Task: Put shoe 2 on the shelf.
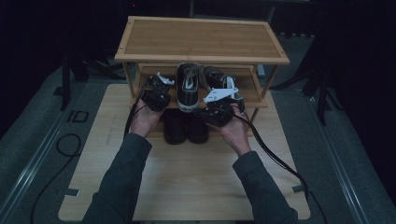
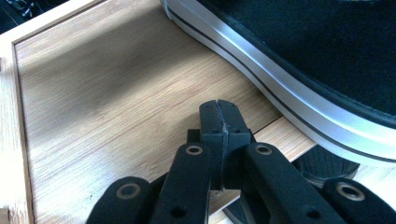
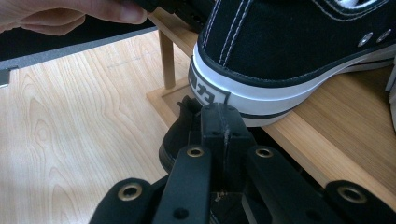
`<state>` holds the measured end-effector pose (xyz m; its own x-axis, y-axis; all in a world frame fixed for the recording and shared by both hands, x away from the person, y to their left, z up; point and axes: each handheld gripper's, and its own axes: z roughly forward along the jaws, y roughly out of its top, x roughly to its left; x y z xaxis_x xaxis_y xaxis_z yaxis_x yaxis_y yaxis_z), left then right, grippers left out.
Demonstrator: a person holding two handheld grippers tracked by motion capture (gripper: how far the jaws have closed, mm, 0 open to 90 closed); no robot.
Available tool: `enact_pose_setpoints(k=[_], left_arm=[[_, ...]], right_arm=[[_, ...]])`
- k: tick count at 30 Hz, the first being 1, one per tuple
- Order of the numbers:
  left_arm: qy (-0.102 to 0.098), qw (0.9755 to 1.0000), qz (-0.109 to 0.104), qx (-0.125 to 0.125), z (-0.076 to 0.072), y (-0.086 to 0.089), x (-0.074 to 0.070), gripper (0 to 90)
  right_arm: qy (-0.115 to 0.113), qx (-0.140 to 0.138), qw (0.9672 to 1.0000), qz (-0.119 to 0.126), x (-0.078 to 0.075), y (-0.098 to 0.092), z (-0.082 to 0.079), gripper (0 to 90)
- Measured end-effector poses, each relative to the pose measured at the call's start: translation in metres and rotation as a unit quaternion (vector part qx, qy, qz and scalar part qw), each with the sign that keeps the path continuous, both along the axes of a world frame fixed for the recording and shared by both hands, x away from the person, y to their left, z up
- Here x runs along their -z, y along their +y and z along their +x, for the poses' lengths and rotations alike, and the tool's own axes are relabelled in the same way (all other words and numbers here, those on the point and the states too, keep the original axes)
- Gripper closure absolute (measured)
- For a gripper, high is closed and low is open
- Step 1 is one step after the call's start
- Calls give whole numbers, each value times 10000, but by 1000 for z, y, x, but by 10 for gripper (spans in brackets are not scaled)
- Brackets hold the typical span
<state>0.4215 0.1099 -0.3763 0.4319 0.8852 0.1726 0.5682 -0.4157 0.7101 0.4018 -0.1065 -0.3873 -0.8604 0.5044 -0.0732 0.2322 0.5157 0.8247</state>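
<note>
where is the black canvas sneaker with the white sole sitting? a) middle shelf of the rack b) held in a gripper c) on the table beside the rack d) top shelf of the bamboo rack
a: the black canvas sneaker with the white sole rests on the middle shelf of the bamboo rack, its heel overhanging the front edge; both grippers are shut and empty.

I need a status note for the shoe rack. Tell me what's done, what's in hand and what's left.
Done: one black sneaker sits on the rack's middle shelf, heel overhanging the front edge. In hand: nothing; the left gripper and right gripper flank it, jaws shut and empty. Left: probably the dark shoes below it.
</note>
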Motion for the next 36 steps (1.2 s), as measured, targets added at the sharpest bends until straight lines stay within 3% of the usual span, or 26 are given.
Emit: enact_pose_setpoints(k=[20, 36], left_arm=[[7, 10000, -31, 23, 0, 1, 0, 900], [8, 10000, -70, 10, 0, 2, 0, 900]], right_arm=[[-86, 221, 9997, -76, 1, 4, 0, 900], [-31, -74, 9994, -338, -1, -2, -6, 900]])
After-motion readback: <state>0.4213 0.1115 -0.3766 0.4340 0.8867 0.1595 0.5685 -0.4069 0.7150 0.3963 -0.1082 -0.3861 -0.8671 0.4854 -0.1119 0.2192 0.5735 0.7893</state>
